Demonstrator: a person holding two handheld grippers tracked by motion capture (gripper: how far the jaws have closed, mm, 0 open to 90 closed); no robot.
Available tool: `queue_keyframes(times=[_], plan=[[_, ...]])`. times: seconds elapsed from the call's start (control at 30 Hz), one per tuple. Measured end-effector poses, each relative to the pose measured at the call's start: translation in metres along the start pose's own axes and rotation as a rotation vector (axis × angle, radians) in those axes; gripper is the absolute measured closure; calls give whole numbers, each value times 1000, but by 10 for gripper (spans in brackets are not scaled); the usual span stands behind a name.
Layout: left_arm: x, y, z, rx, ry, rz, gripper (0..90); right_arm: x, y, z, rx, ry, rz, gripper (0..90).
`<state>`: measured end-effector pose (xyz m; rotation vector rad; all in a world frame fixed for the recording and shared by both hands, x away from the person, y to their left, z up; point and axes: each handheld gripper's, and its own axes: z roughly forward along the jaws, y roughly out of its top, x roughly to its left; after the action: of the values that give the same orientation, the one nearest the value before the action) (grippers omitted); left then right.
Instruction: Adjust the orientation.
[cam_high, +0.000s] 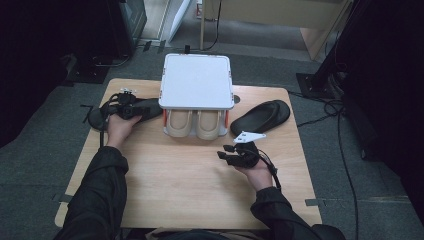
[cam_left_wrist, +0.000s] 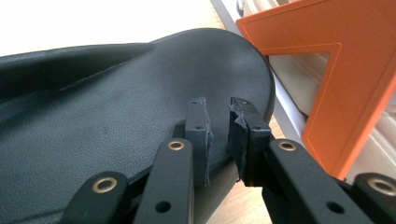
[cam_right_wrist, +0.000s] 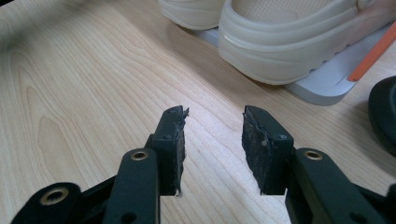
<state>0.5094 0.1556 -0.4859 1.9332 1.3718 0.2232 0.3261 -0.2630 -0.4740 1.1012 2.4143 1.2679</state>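
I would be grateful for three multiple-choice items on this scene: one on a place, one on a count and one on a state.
1. Where do the beige shoes stand?
A. on the rack's top
B. under the top of the white rack
C. on the floor

2. How many black slippers lie on the table?
A. one
B. two
C. three

3. How are the right gripper fingers?
A. apart, nothing between
B. shut on a shoe
C. shut on a slipper

Key: B, their toes show below the top; B, one on each side of the rack; A, bare wood shows between them.
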Motion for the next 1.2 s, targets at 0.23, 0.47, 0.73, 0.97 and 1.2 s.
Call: queue_keyframes(times=[0.23,0.47,0.73,0.97,1.2], plan=[[-2,-7,-9,27,4,20,794,-3,4,-1,-11,1,-3,597],[1,-21,-23,30,-11,14,784,-5,10,1,-15,7,-6,596],[2,-34,-34,33,-30,-5,783,-7,17,6,-11,24,-8,596],[-2,-46,-44,37,-43,-4,776,-8,23,11,-9,38,-16,596],[-1,-57,-55,44,-40,-6,772,-6,28,19,-7,58,-24,597]])
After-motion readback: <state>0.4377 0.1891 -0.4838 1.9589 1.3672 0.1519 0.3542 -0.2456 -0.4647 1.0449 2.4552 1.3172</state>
